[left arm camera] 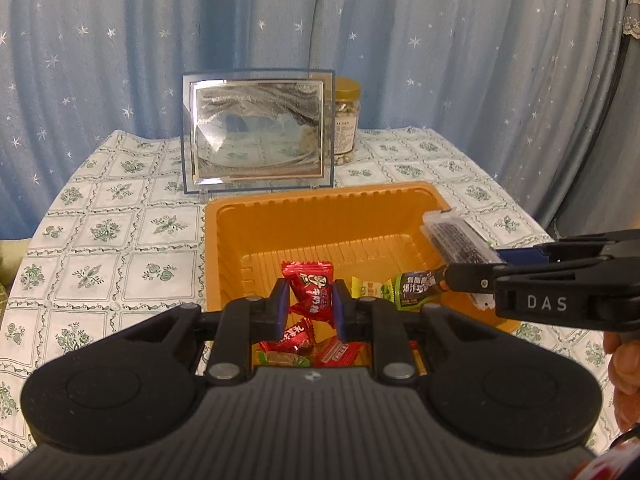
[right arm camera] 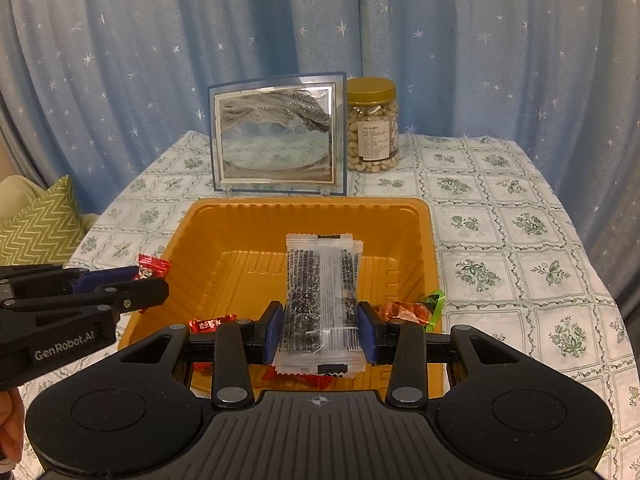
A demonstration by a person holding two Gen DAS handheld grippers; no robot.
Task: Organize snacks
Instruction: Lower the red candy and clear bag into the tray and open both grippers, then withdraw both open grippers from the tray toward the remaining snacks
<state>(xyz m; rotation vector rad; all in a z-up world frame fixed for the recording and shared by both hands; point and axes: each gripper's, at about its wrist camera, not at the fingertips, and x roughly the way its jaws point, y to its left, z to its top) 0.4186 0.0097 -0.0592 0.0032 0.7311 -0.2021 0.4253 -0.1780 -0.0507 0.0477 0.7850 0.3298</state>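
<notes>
An orange plastic tray [right arm camera: 424,240] is seen on the floral tablecloth [right arm camera: 520,240]; several wrapped candies [left arm camera: 336,352] lie at its near end, too overlapped to be counted; a red candy [left arm camera: 310,288] is clamped by the left gripper [left arm camera: 309,312] and a clear seaweed-snack packet [right arm camera: 320,300] by the right gripper [right arm camera: 320,332], both over the tray; one lidded nut jar [right arm camera: 373,124] is stood behind.

On your right gripper [left arm camera: 444,280], seen side-on from the left wrist camera, you can read "DAS" in pale letters on the black body. On your left gripper [right arm camera: 152,280], seen from the right wrist camera, the body reads "GenRobot.AI". The clear packet [right arm camera: 320,300] between the right fingers carries a barcode with the digits "8192" showing, and dense print too small to read. The red candy [left arm camera: 310,290] wrapper bears Chinese characters you cannot make out.
</notes>
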